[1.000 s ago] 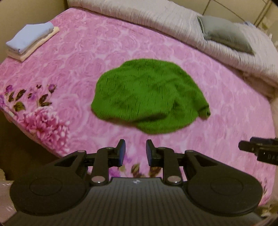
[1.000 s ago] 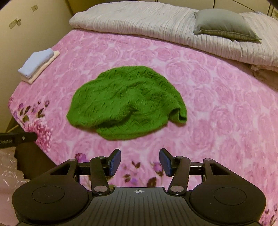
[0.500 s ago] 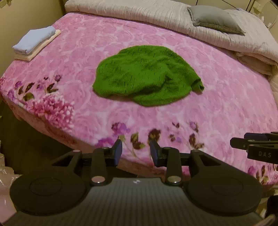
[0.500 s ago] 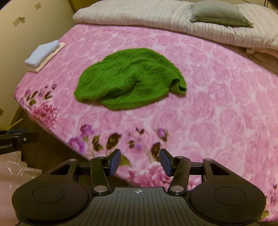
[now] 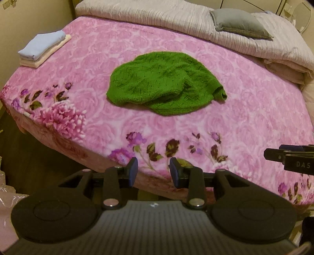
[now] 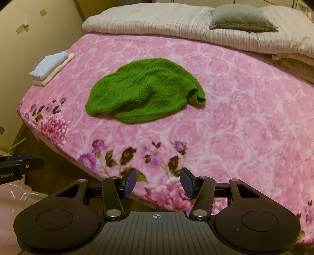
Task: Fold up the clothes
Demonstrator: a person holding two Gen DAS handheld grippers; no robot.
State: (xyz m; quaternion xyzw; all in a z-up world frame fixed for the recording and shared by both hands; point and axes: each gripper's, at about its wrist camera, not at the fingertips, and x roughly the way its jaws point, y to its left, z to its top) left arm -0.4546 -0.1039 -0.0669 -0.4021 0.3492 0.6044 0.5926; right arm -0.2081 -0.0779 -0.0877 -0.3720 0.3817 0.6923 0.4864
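A green knitted garment (image 5: 162, 86) (image 6: 143, 90) lies bunched in a rounded heap in the middle of the pink flowered blanket (image 5: 245, 121) (image 6: 245, 117) on the bed. My left gripper (image 5: 153, 172) hangs over the near edge of the bed, well short of the garment, open with nothing between its blue pads. My right gripper (image 6: 158, 183) hovers over the same edge further right, also open and holding nothing. Its tip shows at the right of the left wrist view (image 5: 290, 158). The left gripper's tip appears at the left edge of the right wrist view (image 6: 19, 166).
A folded stack of light blue and cream clothes (image 5: 43, 48) (image 6: 51, 67) sits at the far left corner of the bed. A rolled pale quilt (image 5: 157, 13) (image 6: 157, 17) with a grey pillow (image 5: 239, 24) (image 6: 241, 18) lies along the far side. Dark floor shows below left.
Both grippers have drawn back from the garment toward the near edge of the bed, so the bed edge and floor now show. The left gripper's jaws stand wider than a second ago.
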